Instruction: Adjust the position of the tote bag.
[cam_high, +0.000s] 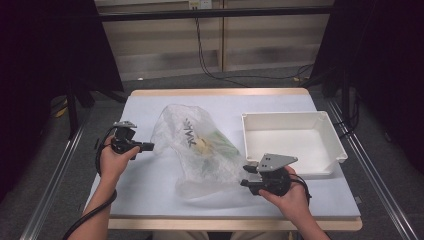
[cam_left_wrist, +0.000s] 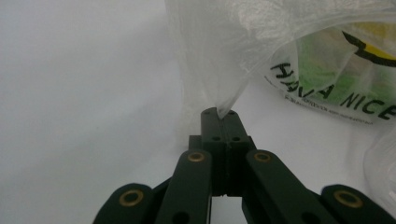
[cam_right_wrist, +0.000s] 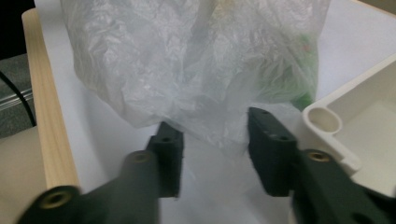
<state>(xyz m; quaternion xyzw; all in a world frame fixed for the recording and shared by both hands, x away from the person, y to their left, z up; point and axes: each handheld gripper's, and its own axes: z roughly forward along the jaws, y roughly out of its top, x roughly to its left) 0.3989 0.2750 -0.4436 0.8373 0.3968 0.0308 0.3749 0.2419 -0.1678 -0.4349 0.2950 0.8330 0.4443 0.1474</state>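
The right gripper (cam_high: 246, 176), nearest, has its jaws apart around a fold of the crinkled, thin clear plastic bag (cam_high: 197, 145), not pressing it. The left gripper (cam_high: 150, 146) has its jaws together, clamped on the bag's film edge. The bag lies mid-bench with green and yellow contents showing through and black lettering. Just right of it sits a smooth white rectangular tub (cam_high: 334, 137). The bench (cam_high: 150, 185) is pale, wood-edged; beyond, grey floor and cables.

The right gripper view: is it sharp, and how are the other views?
Right gripper view: the near tool is blurred, the plastic bag sharper. Left gripper view: the table washes out pale, the bag's print stays readable. High view: evenly lit, dark at both sides.
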